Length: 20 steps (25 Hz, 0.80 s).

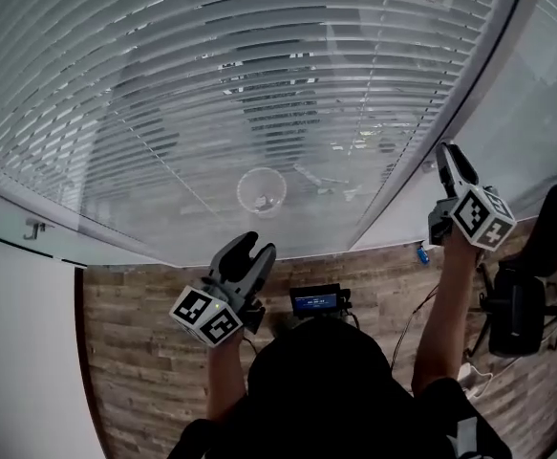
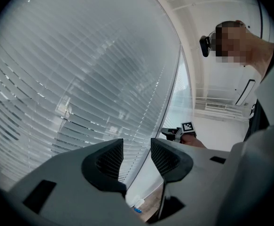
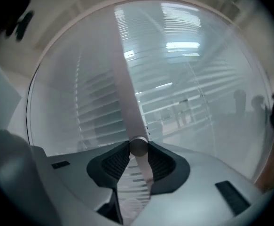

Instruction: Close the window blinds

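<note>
wood-plank floor (image 1: 144, 352) w/ white wall (image 1: 20, 352) at left.

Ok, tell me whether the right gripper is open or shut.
Shut: the right gripper has both jaws pressed against the blind wand, with no gap on either side.

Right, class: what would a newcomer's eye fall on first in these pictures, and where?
The slatted window blinds fill the upper head view. At its right, the raised right gripper has its jaws shut on the blinds' wand. The left gripper sits lower, near the middle, jaws apart and empty.
</note>
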{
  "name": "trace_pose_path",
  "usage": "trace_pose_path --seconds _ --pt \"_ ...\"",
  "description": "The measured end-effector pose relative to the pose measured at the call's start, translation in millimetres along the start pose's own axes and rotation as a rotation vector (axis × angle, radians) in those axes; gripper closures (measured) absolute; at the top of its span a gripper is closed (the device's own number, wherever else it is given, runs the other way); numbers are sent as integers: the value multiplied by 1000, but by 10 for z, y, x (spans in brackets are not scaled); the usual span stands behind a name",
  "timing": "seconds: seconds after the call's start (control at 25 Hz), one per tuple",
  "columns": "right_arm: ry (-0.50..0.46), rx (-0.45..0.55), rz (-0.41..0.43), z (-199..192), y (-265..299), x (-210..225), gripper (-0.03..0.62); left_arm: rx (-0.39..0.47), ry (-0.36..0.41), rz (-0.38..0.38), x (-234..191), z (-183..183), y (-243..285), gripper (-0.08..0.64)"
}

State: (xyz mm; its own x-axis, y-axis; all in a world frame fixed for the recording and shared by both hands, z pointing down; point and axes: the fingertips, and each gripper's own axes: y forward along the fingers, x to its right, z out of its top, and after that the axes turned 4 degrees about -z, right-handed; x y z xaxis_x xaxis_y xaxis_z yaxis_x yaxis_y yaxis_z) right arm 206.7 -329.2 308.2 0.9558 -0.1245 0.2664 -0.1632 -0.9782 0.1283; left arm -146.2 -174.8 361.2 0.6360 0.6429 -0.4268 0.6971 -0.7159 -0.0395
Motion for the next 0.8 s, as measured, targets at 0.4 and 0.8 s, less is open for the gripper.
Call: trace_pose_path --seconds 0.4,0.8 --pt "545 31 164 6 23 5 465 7 2 -13 -24 -21 6 367" --pt "732 50 215 -13 4 191 463 -8 13 18 169 -120 85 367"
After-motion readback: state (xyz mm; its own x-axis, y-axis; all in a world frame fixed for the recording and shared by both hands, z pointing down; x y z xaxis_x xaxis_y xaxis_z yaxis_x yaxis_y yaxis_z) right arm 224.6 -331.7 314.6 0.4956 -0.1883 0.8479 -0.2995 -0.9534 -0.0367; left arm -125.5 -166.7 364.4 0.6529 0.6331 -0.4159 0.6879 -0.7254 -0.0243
